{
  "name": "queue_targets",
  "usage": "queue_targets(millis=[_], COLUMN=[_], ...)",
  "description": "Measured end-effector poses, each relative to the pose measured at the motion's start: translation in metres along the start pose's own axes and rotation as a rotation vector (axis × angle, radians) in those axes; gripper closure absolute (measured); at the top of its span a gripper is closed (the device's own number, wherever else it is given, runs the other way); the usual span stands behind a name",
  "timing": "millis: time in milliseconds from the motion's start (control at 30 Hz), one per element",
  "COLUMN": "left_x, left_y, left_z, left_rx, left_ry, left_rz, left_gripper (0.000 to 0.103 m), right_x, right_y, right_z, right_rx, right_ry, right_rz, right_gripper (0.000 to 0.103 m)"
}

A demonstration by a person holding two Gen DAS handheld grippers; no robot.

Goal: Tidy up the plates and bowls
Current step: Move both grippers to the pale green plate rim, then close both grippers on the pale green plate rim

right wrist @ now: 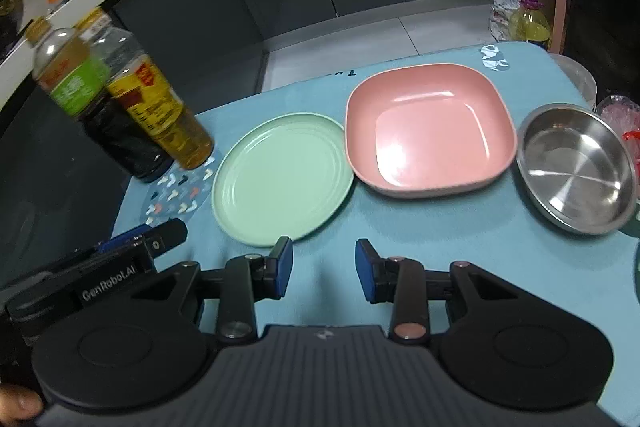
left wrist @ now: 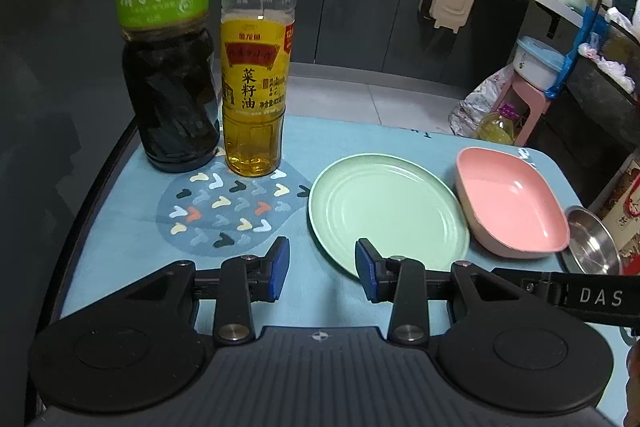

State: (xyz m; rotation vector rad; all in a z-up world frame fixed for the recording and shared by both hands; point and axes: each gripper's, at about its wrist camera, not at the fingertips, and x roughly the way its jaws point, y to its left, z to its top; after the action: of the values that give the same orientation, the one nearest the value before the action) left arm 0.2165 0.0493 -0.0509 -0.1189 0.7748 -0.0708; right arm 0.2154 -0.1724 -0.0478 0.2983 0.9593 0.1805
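Just ahead of the spread, empty left gripper (left wrist: 322,269) lies the green plate (left wrist: 386,209), nearer it than to the likewise spread right gripper (right wrist: 324,269).

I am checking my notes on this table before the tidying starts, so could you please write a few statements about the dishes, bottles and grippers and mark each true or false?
1. The green plate lies between the two bottles and the pink bowl. True.
2. The metal dish is stacked inside the pink bowl. False: it sits by itself on the blue mat, on the far side of the bowl from the plate.
3. The left gripper is shut on the plate's rim. False: its jaws are open and hold nothing.
4. The right gripper is open and empty. True.
5. The dark bottle and the oil bottle stand upright side by side. True.
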Motion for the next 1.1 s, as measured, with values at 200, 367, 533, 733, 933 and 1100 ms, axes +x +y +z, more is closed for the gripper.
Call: queue_targets(millis=[200, 367, 533, 733, 933, 1100], left_x=[0.027, 0.041, 0.05, 0.06, 0.051, 0.021], left_y=[0.003, 0.001, 0.0, 0.0, -0.005, -0.002], left_z=[0.002, 0.004, 0.005, 0.003, -0.004, -0.012], left_rx=[-0.027, -0.022, -0.023, -0.029, 0.012, 0.027], left_ry=[0.014, 0.029, 0.035, 0.052, 0.05, 0.021], left_rz=[0.011, 0.021, 0.028, 0.015, 0.012, 0.006], left_gripper=[0.069, 0.069, 0.069, 0.08, 0.088, 0.087], right_x=[0.025, 0.037, 0.047, 0.058, 0.056, 0.038], right_y=[-0.007, -0.005, -0.009, -0.014, -0.007, -0.004], right_z=[0.011, 0.013, 0.017, 0.019, 0.017, 0.01], right_rx=[0.048, 0.015, 0.04, 0.06, 0.024, 0.016], right_ry=[0.017, 0.019, 0.022, 0.026, 0.029, 0.036], right_rz=[-0.009, -0.016, -0.024, -0.037, -0.039, -0.015], right_gripper=[0.066, 0.068, 0.071, 0.081, 0.09, 0.09])
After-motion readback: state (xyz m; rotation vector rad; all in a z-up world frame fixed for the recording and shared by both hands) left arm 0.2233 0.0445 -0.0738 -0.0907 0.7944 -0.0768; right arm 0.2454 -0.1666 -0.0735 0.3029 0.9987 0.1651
